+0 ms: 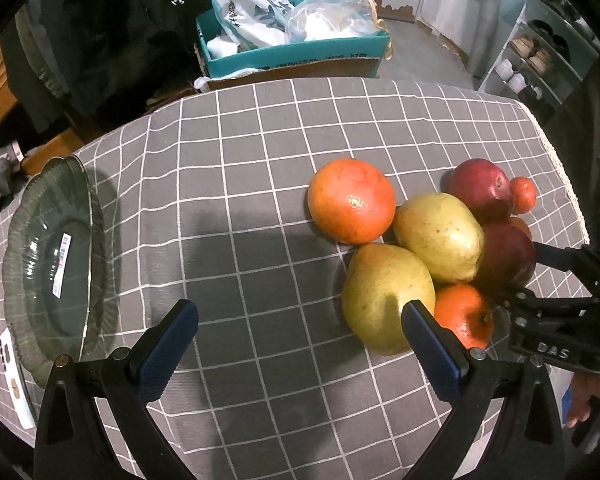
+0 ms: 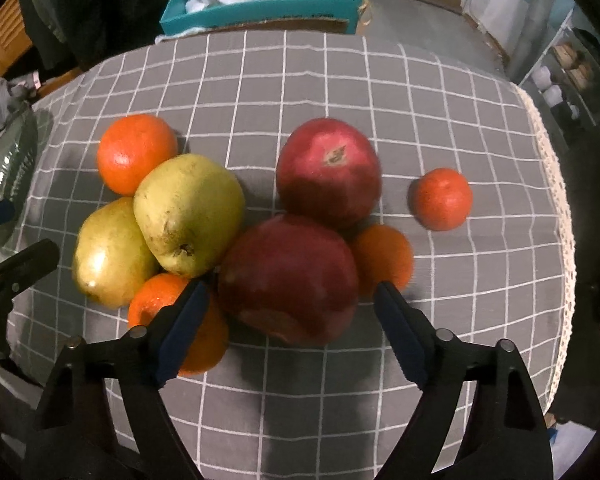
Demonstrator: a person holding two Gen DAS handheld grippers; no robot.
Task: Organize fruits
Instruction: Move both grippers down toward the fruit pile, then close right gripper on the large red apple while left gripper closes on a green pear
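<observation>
Right wrist view: my right gripper (image 2: pixel 288 312), jaws apart and untouching, straddles the near red apple (image 2: pixel 288 276); left gripper (image 1: pixel 300 340) gapes over cloth.

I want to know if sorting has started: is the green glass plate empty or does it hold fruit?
Empty. The green glass plate holds only a barcode sticker; all the fruit lies on the checked cloth.

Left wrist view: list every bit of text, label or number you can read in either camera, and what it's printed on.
"DAS": raised letters on the right gripper's black body, seen in the left wrist view.
White sticker on the green glass plate: barcode-like print, too small to read.
White bag in the teal cardboard box: large dark characters, not legible.
Teal box front: a line of print, too blurred to read.
Right wrist view: nothing readable.
</observation>
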